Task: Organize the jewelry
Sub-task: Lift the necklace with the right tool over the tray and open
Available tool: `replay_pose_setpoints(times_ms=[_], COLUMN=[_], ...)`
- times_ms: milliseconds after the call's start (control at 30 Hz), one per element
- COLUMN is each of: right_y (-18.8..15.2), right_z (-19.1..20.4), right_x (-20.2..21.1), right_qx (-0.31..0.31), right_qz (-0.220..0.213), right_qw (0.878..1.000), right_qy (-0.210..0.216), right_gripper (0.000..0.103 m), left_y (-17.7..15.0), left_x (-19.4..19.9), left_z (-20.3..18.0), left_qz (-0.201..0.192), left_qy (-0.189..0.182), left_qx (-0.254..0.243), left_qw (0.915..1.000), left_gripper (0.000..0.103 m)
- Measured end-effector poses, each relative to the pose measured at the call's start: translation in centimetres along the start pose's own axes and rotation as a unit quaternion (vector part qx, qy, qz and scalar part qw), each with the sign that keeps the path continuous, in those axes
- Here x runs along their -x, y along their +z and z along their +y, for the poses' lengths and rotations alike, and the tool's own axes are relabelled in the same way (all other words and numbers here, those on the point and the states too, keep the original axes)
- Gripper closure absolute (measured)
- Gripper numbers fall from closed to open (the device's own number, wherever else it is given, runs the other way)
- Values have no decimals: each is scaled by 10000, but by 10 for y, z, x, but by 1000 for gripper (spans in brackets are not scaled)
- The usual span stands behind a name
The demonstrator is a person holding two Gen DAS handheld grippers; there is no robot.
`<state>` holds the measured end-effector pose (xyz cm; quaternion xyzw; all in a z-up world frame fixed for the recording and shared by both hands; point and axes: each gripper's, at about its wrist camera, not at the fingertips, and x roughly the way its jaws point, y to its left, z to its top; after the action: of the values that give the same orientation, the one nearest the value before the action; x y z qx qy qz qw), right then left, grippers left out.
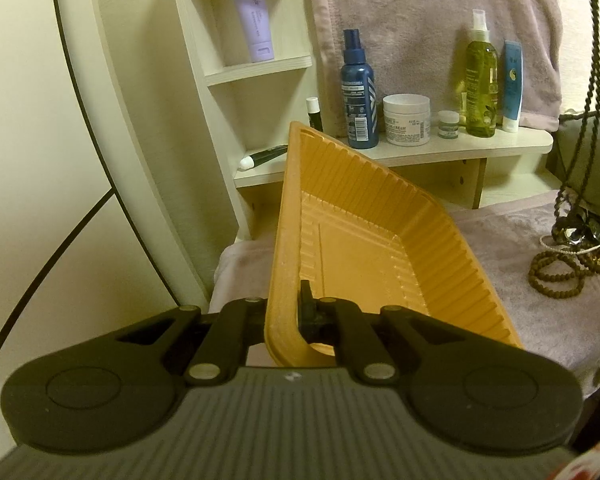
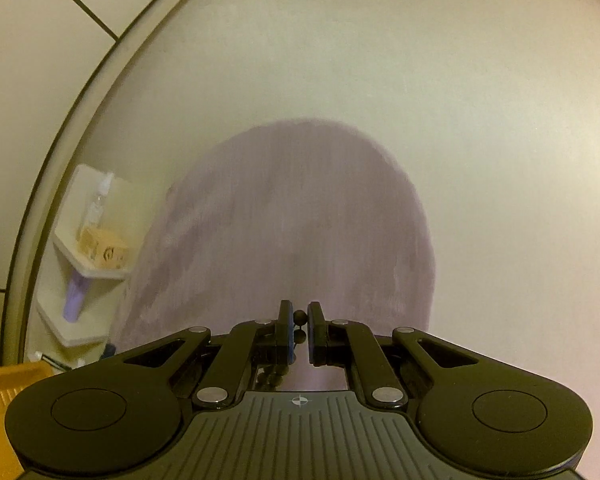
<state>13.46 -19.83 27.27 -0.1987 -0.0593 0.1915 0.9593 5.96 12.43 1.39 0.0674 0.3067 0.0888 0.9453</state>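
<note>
While the left claw (image 1: 286, 312) is clamped tight on the near rim of the ribbed orange tray (image 1: 352, 240), tilting it up over the pinkish towel (image 1: 512, 300), the right claw (image 2: 299, 326) is pinched shut on a dark beaded necklace (image 2: 299, 316), held up facing the wall. More jewelry, a brown bead strand (image 1: 556, 276) included, sits piled on the towel to the right of the tray.
</note>
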Motion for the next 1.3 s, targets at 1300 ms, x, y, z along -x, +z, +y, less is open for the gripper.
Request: replay_pose_setpoints(times_ms=[1300], right_y=[-38], right_z=[185], right_x=[-101], right_qx=[-927], right_qz=[1196], right_qw=[9476], right_qy=[2814], right_gripper=[96], left_y=[-6], left_x=[-2], left_z=[10], left_qz=[74], left_qy=[-155], left_qx=[134], left_qw=[9998], left_gripper=[98])
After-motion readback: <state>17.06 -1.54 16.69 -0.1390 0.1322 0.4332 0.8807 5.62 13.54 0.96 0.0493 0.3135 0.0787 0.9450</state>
